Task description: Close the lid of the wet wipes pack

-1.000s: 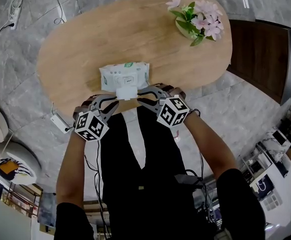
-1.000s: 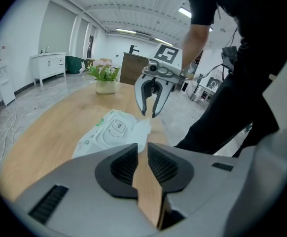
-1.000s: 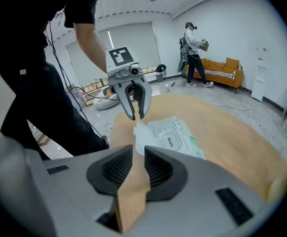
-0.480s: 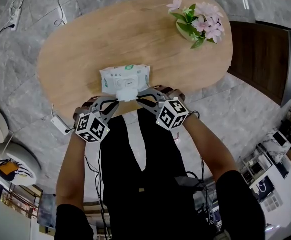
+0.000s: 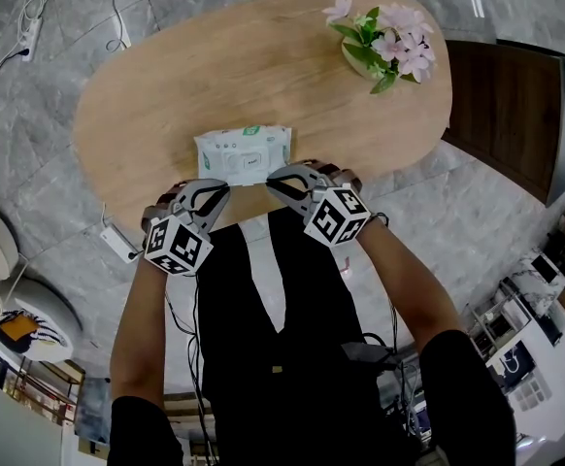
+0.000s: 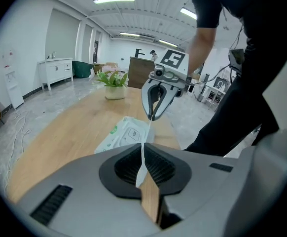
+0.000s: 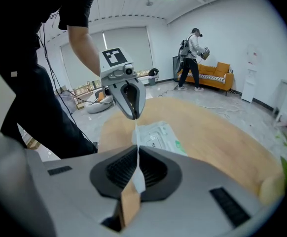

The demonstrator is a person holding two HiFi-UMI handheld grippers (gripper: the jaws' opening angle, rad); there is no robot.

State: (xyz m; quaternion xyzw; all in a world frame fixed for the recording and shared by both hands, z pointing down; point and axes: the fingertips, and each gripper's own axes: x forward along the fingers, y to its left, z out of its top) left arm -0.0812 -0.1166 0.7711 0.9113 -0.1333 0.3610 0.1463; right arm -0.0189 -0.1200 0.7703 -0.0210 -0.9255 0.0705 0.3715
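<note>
The white wet wipes pack (image 5: 242,151) lies flat near the oval table's front edge, its lid flap (image 6: 133,132) on top and lying low; whether it is latched I cannot tell. My left gripper (image 5: 222,190) and right gripper (image 5: 273,177) face each other just in front of the pack. One thin white wipe sheet (image 6: 147,130) runs edge-on between them. In the left gripper view the jaws (image 6: 142,158) are shut on one end, with the right gripper (image 6: 153,115) opposite. In the right gripper view the jaws (image 7: 136,169) pinch the other end (image 7: 135,132).
A pot of pink flowers (image 5: 384,37) stands at the table's (image 5: 215,66) far right end. A dark cabinet (image 5: 506,115) is beside the table on the right, and a power strip (image 5: 117,239) lies on the floor. A person (image 7: 193,56) stands by an orange sofa (image 7: 217,75).
The wipe that showed as a broad white patch between the grippers now sits edge-on and barely shows from the head. Both grippers have shifted slightly toward the pack.
</note>
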